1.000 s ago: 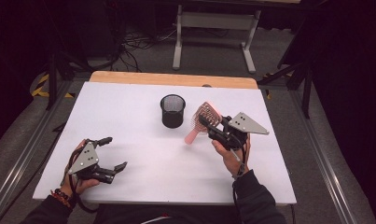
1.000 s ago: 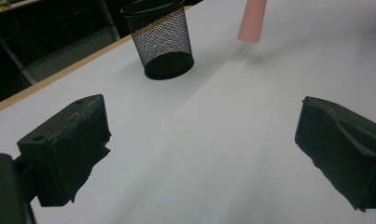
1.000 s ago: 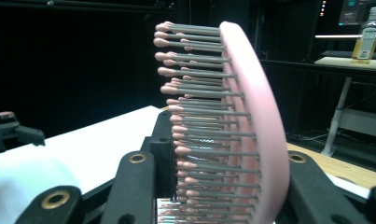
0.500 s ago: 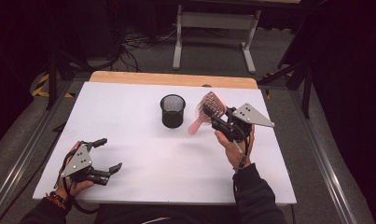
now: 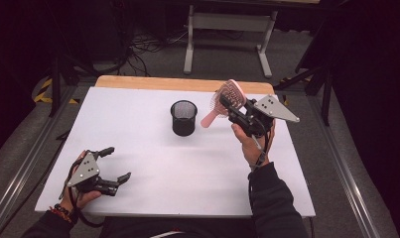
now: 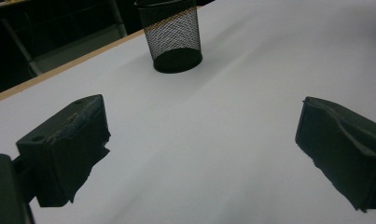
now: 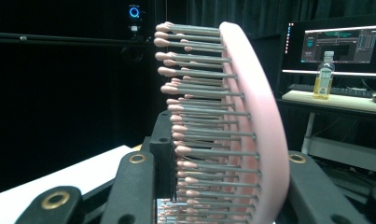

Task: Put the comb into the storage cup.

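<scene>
The pink hairbrush [image 5: 229,95] is clamped by its head in the right gripper [image 5: 235,110], raised at the mesh cup's [image 5: 183,117] three o'clock. Its handle should probably be tipped downward and centred over the rim before release. The left gripper [image 5: 114,164] is held wide open and empty at seven o'clock.

Looks like a lab or recording studio: black curtains [image 7: 59,93] all around, cables on the floor [image 5: 148,44], a monitor [image 7: 339,44] on a desk, mounted camera [image 7: 134,11].

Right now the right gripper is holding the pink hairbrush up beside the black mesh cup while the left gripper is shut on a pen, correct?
Not quite: the left gripper holds no pen. The left gripper view shows its jaws wide apart over bare table. The rest stands: the right gripper holds the pink hairbrush beside the black mesh cup.
</scene>
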